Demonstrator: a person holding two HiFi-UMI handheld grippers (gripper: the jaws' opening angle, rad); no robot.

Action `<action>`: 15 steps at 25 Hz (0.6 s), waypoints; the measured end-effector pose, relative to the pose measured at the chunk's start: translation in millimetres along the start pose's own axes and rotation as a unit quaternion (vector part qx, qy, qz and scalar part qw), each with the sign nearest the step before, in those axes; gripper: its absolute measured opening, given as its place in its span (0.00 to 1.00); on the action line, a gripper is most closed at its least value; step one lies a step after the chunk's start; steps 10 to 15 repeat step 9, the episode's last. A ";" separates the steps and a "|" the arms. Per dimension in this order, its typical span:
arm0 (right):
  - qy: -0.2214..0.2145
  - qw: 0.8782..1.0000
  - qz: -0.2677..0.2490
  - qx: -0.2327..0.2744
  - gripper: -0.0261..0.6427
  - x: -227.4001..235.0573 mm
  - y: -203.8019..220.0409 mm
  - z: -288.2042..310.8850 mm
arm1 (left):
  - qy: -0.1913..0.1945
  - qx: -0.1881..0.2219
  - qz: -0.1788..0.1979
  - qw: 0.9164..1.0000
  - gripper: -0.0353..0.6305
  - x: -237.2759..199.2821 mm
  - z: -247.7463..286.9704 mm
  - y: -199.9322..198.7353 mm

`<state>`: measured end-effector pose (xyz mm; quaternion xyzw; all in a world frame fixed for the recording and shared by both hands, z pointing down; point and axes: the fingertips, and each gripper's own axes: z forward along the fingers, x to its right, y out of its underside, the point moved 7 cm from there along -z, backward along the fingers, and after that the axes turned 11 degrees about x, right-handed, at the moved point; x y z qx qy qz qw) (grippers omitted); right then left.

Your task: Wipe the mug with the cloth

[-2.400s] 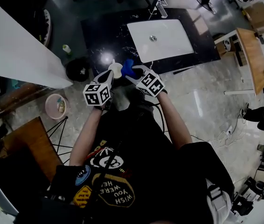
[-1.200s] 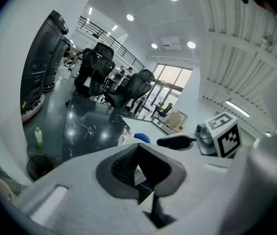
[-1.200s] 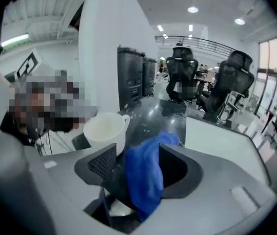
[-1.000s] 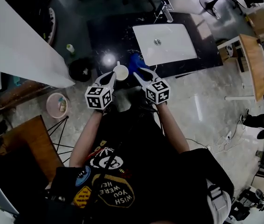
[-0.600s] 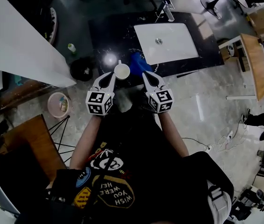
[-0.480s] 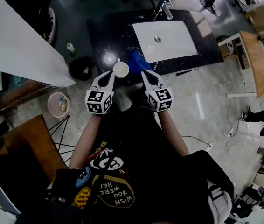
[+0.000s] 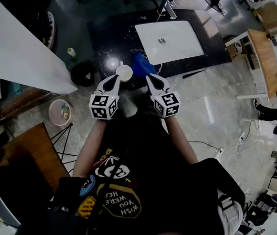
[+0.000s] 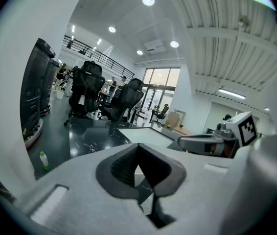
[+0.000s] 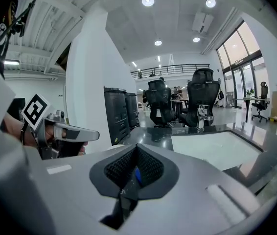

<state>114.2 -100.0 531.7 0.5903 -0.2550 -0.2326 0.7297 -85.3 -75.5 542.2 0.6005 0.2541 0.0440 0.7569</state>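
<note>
Head view: left tool (image 7: 114, 78) clamped on mug (image 7: 124, 73); right tool (image 7: 150, 76) pinches blue cloth (image 7: 139, 63), just beside mug.

The counter (image 7: 110, 35) looks glossy, the mug (image 7: 124, 73) smooth

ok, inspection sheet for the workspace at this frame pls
Surface: black counter with a white sink and tap.
Job's things: mug upright at the counter's near edge; blue cloth just right of it.
Clutter: nothing seen on the counter; on the floor a bottle, black bin and pink basin.
Grippers: left gripper shut, white of the mug between its pads; right gripper shut on the cloth.
Cables: one on the floor, right of the person.
Surroundings: office chairs, wooden desk, white wall at left.
</note>
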 end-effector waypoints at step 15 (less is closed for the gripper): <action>-0.008 1.000 -0.002 -0.002 0.04 -2.1 -0.4 -3.0 | -0.001 -0.001 -0.004 1.000 0.06 2.7 -0.9 1.0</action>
